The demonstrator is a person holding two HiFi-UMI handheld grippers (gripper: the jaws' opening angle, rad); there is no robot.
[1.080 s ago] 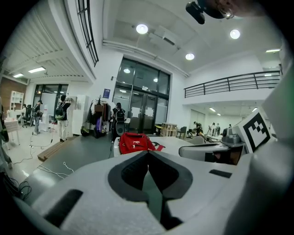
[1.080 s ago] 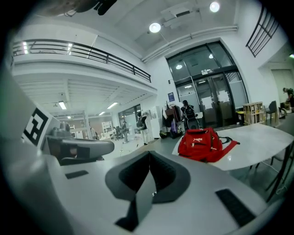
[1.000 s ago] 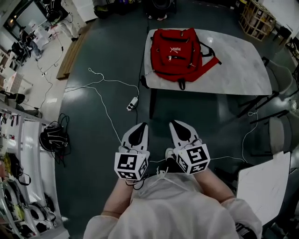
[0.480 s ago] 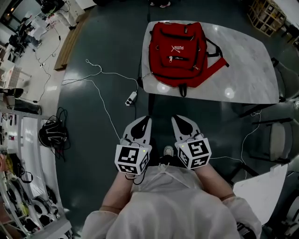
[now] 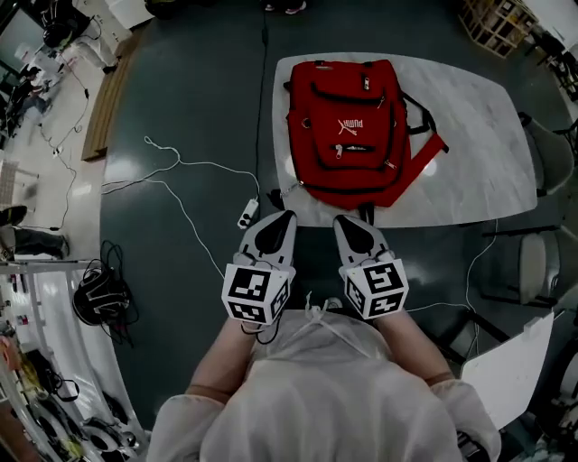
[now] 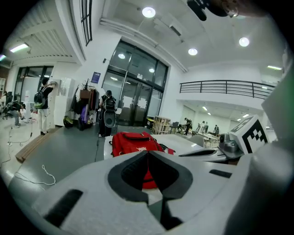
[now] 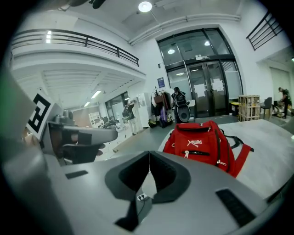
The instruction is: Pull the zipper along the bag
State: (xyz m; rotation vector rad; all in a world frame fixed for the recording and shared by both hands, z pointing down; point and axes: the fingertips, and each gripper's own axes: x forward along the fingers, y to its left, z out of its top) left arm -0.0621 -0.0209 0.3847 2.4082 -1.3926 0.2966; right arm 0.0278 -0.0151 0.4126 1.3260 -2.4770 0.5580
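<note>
Fingers shut and empty on left gripper (image 5: 284, 218) and right gripper (image 5: 344, 222); red backpack (image 5: 348, 117) lies just beyond on desk (image 5: 479, 162), long axis near-to-far, right gripper likely nearer.

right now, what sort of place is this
Probably a large lab or workshop hall: a mezzanine railing, tall glass doors, a power strip on the floor, and a red backpack on a table.

A pale marble worktop (image 5: 470, 144) stands on a dark floor (image 5: 199, 81). A thin white cable (image 5: 178, 162) runs over the floor toward a white power strip (image 5: 247, 214), which lies near the worktop's corner. A black bundle of cables (image 5: 101, 295) lies far to the left. A wooden crate (image 5: 492, 20) stands beyond the worktop.
</note>
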